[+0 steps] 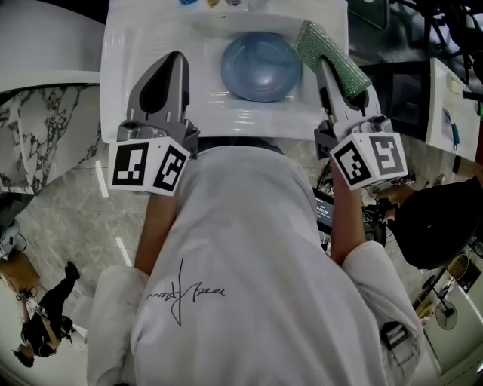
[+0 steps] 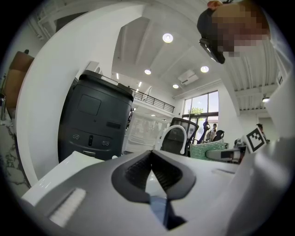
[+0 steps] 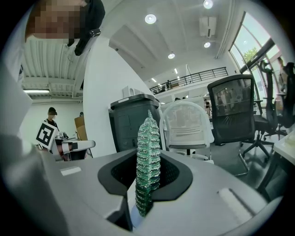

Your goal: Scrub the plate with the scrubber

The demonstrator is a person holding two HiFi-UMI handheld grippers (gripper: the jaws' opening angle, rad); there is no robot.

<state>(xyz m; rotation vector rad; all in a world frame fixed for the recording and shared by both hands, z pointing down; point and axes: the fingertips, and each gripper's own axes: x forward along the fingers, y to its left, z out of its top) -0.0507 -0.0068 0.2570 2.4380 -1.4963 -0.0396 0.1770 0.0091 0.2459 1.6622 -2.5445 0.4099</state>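
Note:
A round blue plate (image 1: 260,66) lies flat in the white sink (image 1: 128,45), between the two grippers. My right gripper (image 1: 321,62) is at the plate's right rim, shut on a green mesh scrubber (image 1: 332,54) that sticks out past its tips, above the sink's right edge. In the right gripper view the scrubber (image 3: 148,133) stands edge-on, pinched between the pads of the gripper (image 3: 148,161). My left gripper (image 1: 179,56) hovers over the sink left of the plate, not touching it. In its own view the left gripper (image 2: 152,154) has its tips together, holding nothing.
A dark grey bin (image 2: 94,122) and office chairs (image 3: 230,110) stand beyond the sink. Small items sit along the sink's back edge (image 1: 211,3). A desk with cables (image 1: 445,105) is to the right. My white-shirted torso fills the lower head view.

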